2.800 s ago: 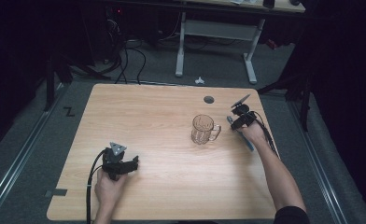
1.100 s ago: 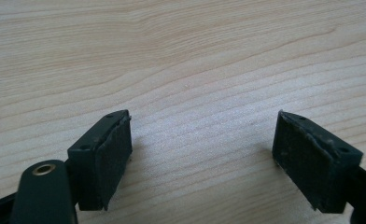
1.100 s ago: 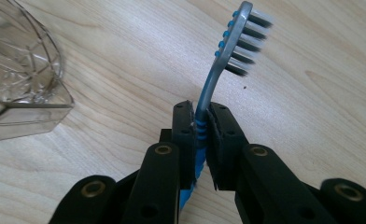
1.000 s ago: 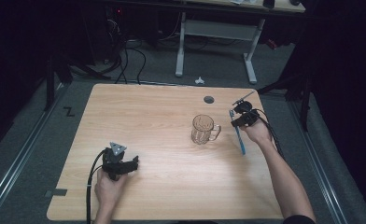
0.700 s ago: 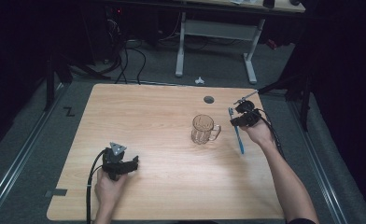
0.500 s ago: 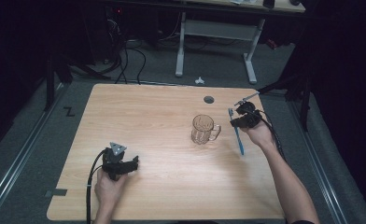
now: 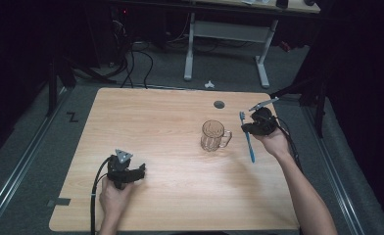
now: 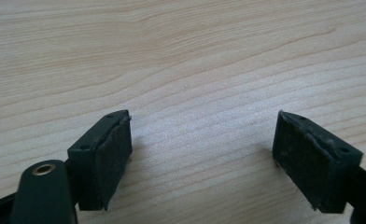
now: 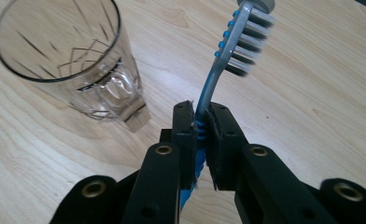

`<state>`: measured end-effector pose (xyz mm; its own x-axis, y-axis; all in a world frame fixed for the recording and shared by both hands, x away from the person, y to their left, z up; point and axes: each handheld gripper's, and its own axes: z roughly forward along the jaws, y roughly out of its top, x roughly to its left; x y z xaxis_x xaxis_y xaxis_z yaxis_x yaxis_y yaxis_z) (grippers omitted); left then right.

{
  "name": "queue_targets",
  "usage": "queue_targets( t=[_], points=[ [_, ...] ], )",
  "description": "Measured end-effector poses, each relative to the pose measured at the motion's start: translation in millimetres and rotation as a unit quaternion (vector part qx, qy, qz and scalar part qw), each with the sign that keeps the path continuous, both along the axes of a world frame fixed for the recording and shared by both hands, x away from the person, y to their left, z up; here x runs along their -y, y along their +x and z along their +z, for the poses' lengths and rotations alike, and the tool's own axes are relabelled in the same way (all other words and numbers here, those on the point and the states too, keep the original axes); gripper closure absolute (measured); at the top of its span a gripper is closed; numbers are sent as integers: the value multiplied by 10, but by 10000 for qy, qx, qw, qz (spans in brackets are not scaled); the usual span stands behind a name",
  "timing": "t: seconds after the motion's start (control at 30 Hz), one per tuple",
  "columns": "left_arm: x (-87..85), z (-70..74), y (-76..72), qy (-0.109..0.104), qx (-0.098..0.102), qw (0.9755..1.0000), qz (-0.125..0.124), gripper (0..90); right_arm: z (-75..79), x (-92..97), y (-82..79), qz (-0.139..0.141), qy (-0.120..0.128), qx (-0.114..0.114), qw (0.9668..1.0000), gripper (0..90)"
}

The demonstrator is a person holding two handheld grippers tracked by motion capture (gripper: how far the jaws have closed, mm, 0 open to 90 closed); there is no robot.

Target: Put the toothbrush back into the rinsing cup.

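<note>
Blue toothbrush [image 9: 218, 70] is clamped at its neck by the right gripper [image 9: 200, 128], just beside the glass mug [image 7: 213, 135], above the table [image 7: 156, 117]. Left gripper [image 8: 202, 154] rests on the table with jaws spread, holding nothing.

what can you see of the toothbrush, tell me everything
The toothbrush has a blue handle with a grey neck, blue dots along the back of the head, and white and dark bristles; it looks like plastic. The right gripper is shut on its neck, just below the head. In the high view it hangs clear of the table, head toward the far edge, handle end toward the person, just right of the glass mug and apart from it.
</note>
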<state>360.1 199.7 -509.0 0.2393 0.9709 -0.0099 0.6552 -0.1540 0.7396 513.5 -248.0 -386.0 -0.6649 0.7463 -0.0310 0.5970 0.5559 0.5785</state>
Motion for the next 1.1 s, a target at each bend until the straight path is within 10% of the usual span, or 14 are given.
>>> queue_targets(
  t=[1.1],
  points=[
    [0,0,-1,-2,-1,10000,-3,203,85,145,-358,103,850,329,9958,826]
  ],
)
